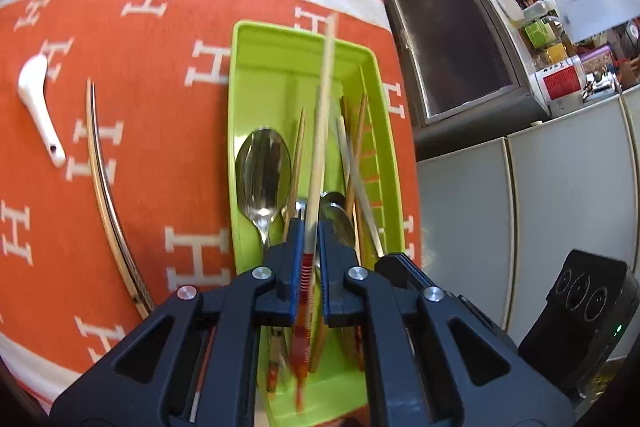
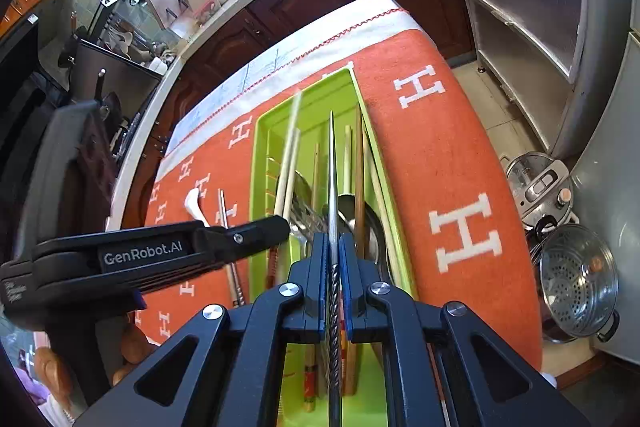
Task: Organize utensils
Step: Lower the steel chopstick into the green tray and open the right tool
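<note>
A green utensil tray (image 1: 248, 75) (image 2: 260, 147) lies on the orange cloth and holds metal spoons (image 1: 264, 171), wooden chopsticks (image 1: 298, 147) and other utensils. My left gripper (image 1: 309, 227) is shut on a pale chopstick (image 1: 322, 131) with a red-banded end, held over the tray. My right gripper (image 2: 331, 241) is shut on a metal chopstick (image 2: 332, 163) with a twisted handle, also over the tray. A white ceramic spoon (image 1: 38, 103) (image 2: 194, 203) and a metal chopstick (image 1: 104, 167) (image 2: 228, 227) lie on the cloth left of the tray.
The orange cloth (image 1: 140, 39) (image 2: 440, 147) covers the table. A cabinet (image 1: 452, 39) and a counter with jars stand to the right. Steel pots (image 2: 572, 267) sit on the floor beside the table. The left gripper's body (image 2: 140, 255) crosses the right wrist view.
</note>
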Available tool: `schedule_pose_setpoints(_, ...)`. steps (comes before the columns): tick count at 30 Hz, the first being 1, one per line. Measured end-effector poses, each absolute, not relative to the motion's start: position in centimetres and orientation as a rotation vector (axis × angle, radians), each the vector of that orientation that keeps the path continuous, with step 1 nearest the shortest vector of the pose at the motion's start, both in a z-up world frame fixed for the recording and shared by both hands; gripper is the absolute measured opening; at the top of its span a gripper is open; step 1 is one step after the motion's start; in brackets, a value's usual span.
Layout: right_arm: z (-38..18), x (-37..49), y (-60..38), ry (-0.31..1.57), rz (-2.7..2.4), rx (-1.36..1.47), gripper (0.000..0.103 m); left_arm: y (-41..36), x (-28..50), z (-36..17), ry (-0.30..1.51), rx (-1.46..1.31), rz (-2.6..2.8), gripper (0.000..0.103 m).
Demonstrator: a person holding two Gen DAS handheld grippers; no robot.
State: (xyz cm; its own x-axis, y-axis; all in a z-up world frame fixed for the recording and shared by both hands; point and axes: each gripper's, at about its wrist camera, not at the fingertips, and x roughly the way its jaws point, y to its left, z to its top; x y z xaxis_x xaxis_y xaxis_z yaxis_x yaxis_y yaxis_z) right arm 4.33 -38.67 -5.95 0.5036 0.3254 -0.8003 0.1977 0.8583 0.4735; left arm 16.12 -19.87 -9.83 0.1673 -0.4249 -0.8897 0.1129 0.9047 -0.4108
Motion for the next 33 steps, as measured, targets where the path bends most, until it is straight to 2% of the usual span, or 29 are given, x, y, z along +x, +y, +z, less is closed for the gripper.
schedule_pose_setpoints(6,-6.6,5.9,-38.5,1.051,0.080,0.566,0.016,-19.2,16.6,-9.7,1.354,-0.240,-0.396,0.004)
schedule_pose_setpoints(16,-7.6,5.4,-37.0,1.073,0.129,0.553,0.016,-16.0,13.3,-9.1,1.352,-0.168,-0.405,0.004)
schedule_pose_setpoints(25,-8.7,5.4,-32.5,1.117,0.161,0.430,0.016,-13.1,11.1,-7.2,1.283,-0.148,-0.393,0.004)
schedule_pose_setpoints(28,-9.0,5.5,-31.8,1.119,0.151,0.397,0.013,-12.6,10.7,-7.1,1.285,-0.150,-0.393,0.004)
schedule_pose_setpoints(29,-9.1,5.6,-31.6,1.119,0.151,0.386,0.007,-12.5,10.7,-7.2,1.289,-0.153,-0.393,0.004)
schedule_pose_setpoints(33,-8.4,5.3,-30.8,1.083,0.150,0.339,0.006,-12.0,10.8,-7.5,1.299,-0.163,-0.383,0.004)
